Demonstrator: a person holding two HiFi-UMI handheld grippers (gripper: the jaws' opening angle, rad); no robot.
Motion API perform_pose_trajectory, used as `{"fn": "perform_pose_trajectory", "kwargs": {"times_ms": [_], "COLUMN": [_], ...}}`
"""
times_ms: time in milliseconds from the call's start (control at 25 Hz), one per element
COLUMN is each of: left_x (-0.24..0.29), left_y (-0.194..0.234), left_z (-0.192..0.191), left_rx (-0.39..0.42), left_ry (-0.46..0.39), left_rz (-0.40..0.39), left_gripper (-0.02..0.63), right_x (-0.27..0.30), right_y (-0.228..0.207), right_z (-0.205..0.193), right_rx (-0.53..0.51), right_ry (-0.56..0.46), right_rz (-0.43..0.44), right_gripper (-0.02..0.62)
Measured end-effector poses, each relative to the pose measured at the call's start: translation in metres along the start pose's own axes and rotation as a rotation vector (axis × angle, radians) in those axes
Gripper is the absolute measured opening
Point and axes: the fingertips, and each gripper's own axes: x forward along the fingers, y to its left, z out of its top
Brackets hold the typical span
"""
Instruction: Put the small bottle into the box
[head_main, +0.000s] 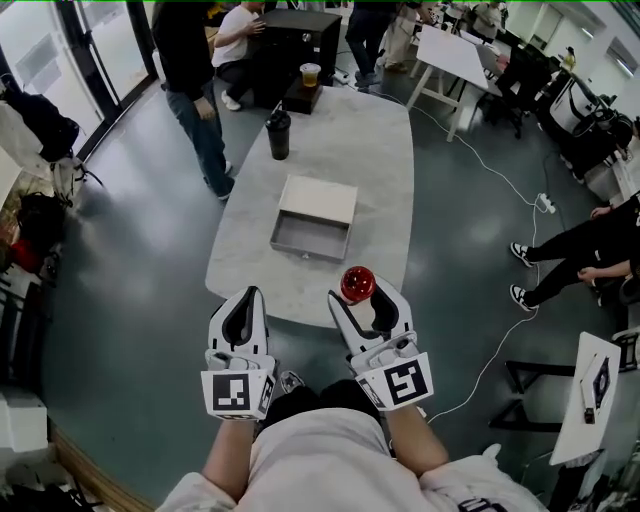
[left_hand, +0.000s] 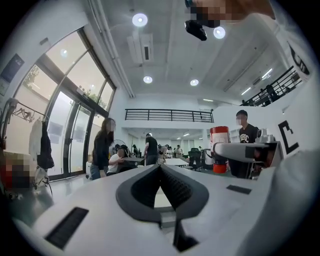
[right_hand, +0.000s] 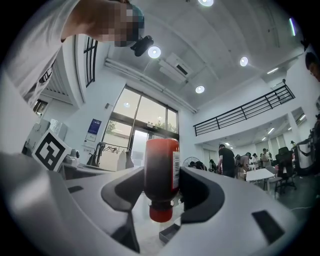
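1. Grips the small bottle (right_hand: 161, 172) between the two dark pads of the right gripper (right_hand: 161, 176), closed on its sides.
2. Holds it upside down in the right gripper view: red cap (right_hand: 161, 212) below the pads, dark red body above them, white label strip on one side.
3. In the head view, shows that same small bottle (head_main: 357, 283) as a round red end between the jaws of the right gripper (head_main: 365, 294).
4. Carries nothing in the left gripper (left_hand: 160, 169): jaws brought together, pad tips meeting in a point, only a thin slot below them.
5. Keeps the left gripper (head_main: 249, 297) just beside the right one in the head view, both out in front of the person's body, marker cubes nearest the camera.
6. Places the bottle over the near edge of the grey oval table (head_main: 375, 150), clear of its surface.
7. Further along the table, finds the box (head_main: 305, 250): a shallow, open grey tray with a pale panel at its far side, apart from the bottle and to its left in the picture.
8. Beyond the box, notes a black tumbler (head_main: 278, 133) upright on the table, and a cup of amber drink (head_main: 310, 74) at the far end.
9. Around the table: a standing person (head_main: 195, 80) at its far left, a seated person's legs (head_main: 570, 255) at the right, a white cable (head_main: 500, 180) across the floor.
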Motion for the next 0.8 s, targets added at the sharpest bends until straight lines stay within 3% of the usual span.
{"fn": "perform_pose_trajectory", "kwargs": {"times_ms": [440,800], "left_x": [0.081,0.197], "left_y": [0.044,0.074], "left_z": [-0.031,-0.05], "left_rx": [-0.052,-0.031], "left_ry": [0.034,0.103], "left_rz": [-0.055,-0.08], "left_gripper": [0.023,0.023], "right_x": [0.08,0.173], "right_y": [-0.034,-0.107], "right_z": [-0.039,-0.075], "right_rx": [0.015,0.11], "right_ry": [0.058,0.083], "right_rz": [-0.032,-0.023], "right_gripper": [0.227,0.227]}}
